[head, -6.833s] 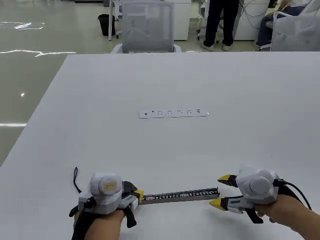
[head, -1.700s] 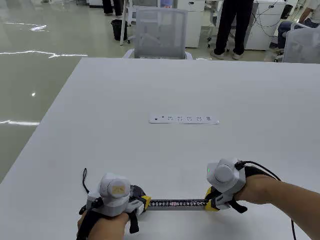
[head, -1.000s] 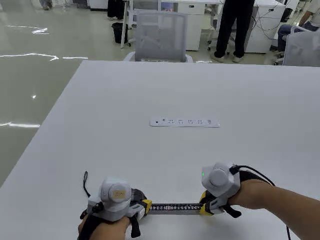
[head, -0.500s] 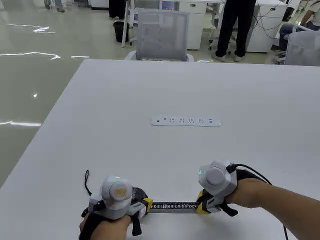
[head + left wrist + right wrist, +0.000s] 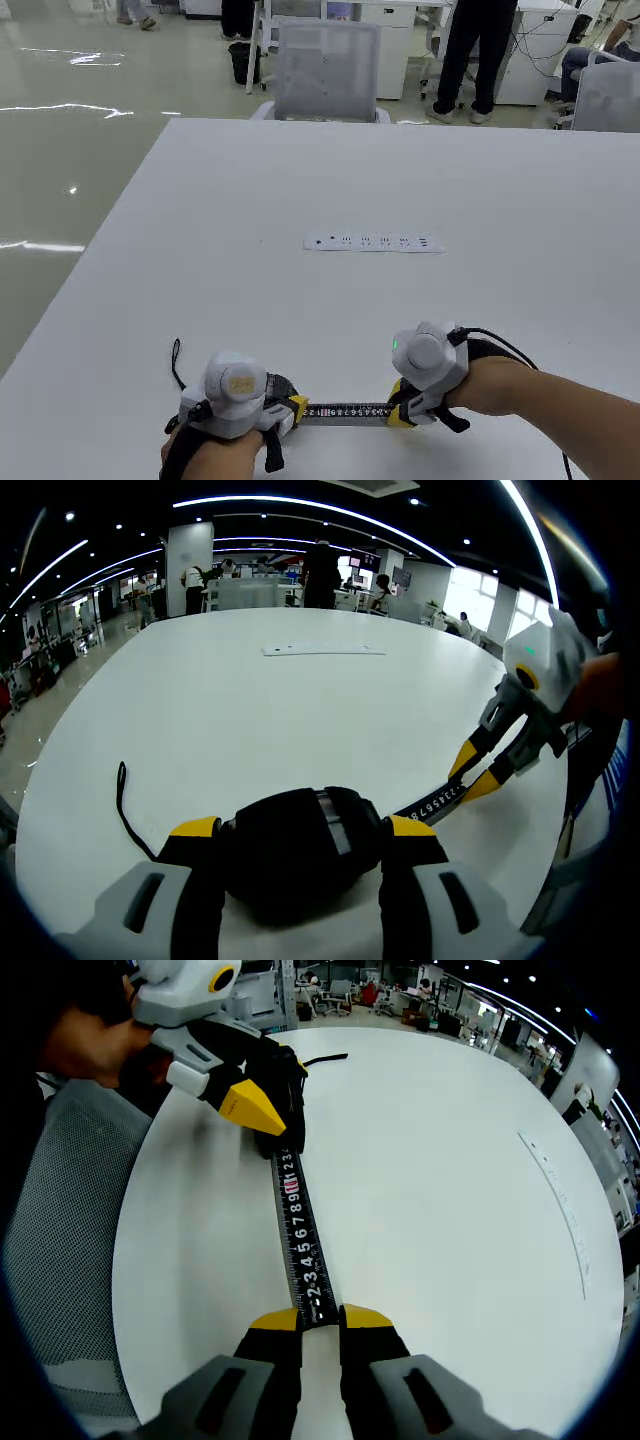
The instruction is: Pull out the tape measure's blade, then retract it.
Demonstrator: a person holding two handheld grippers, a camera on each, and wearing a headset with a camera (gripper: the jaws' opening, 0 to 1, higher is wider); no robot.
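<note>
Left tool (image 5: 303, 830): clamped around black tape measure case (image 5: 300, 870) at near bench (image 5: 300, 170) edge. Right tool (image 5: 320, 1317): pinched shut on blade (image 5: 297, 1222) tip. Blade probably thin, springy, slick; best gripped flat at hook end, case squeezed firmly.

L claw (image 5: 296, 409) & R claw (image 5: 396, 414) both clamped tight, tips facing.

Open tabletop (image 5: 250, 200) stretches ahead to a power strip (image 5: 373, 242) mid-table; the tape blade (image 5: 345, 410) spans the near edge.
</note>
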